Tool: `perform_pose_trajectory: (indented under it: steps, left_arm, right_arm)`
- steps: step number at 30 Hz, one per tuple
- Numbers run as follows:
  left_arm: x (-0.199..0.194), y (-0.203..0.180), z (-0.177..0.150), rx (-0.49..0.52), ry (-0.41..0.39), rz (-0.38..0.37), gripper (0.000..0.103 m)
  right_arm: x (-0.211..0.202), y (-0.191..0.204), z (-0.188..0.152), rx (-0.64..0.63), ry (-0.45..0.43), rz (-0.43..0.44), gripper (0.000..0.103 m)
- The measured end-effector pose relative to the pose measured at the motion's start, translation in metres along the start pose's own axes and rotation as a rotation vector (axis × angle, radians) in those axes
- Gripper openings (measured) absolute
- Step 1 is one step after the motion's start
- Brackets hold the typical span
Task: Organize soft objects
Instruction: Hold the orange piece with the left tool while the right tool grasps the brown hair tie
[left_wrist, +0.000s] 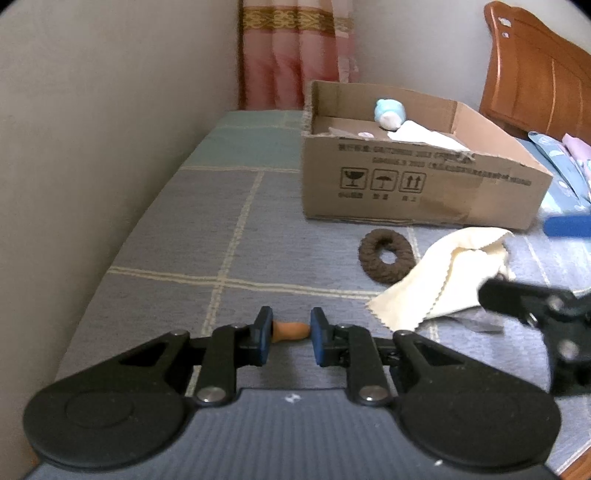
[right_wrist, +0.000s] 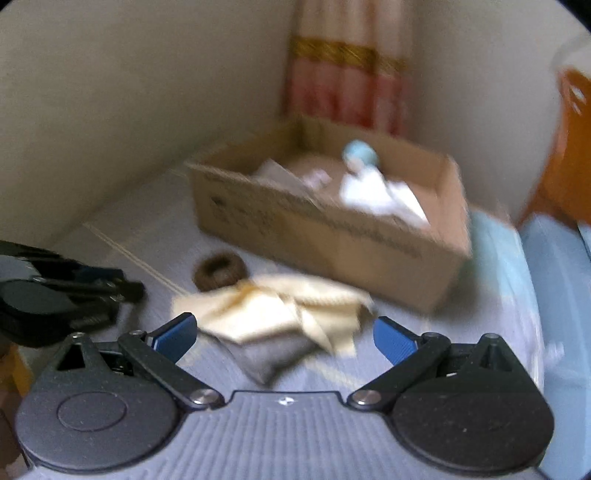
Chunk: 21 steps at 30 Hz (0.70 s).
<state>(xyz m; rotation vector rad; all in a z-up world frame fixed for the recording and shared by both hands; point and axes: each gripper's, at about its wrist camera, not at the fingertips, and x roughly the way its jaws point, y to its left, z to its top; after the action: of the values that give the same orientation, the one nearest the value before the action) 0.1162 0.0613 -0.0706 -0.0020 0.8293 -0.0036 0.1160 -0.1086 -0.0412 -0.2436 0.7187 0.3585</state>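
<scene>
My left gripper (left_wrist: 291, 334) is shut on a small orange soft piece (left_wrist: 290, 329), low over the bed. A brown scrunchie (left_wrist: 386, 255) and a cream cloth (left_wrist: 447, 277) lie ahead to the right, in front of a cardboard box (left_wrist: 417, 192). The box holds a light-blue plush (left_wrist: 388, 113) and white cloth (left_wrist: 424, 138). My right gripper (right_wrist: 284, 338) is open, just above the cream cloth (right_wrist: 273, 308), which lies on a grey cloth (right_wrist: 269, 356). The scrunchie (right_wrist: 219, 272) and the box (right_wrist: 332, 229) sit beyond. The right wrist view is blurred.
The bed has a blue-grey plaid cover (left_wrist: 207, 229) and runs along a wall on the left. A pink curtain (left_wrist: 295, 51) hangs behind the box. A wooden headboard (left_wrist: 535, 74) and blue and pink fabrics (left_wrist: 565, 162) are at the right.
</scene>
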Motion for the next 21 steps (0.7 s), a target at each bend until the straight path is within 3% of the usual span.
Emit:
perform_pose_trajectory:
  steps: [2, 4, 9, 18, 21]
  left_arm:
    - [-0.001, 0.001, -0.001, -0.002, -0.002, -0.003, 0.02]
    - [-0.001, 0.002, -0.002, -0.006, -0.005, -0.004, 0.02]
    - [-0.002, 0.004, -0.004, -0.019, -0.01, -0.007, 0.02]
    - [-0.003, 0.004, -0.006, -0.013, -0.017, -0.009, 0.02]
    - [-0.003, 0.004, -0.006, -0.01, -0.016, -0.011, 0.02]
  right_arm:
    - [0.005, 0.009, 0.009, -0.083, -0.034, 0.01, 0.097]
    - [0.015, 0.018, 0.017, -0.171, -0.049, 0.03, 0.083]
    - [0.048, 0.024, 0.034, -0.233, -0.019, 0.12, 0.069]
    - [0.085, 0.022, 0.039, -0.199, 0.076, 0.216, 0.065]
    - [0.089, 0.024, 0.036, -0.19, 0.079, 0.218, 0.058]
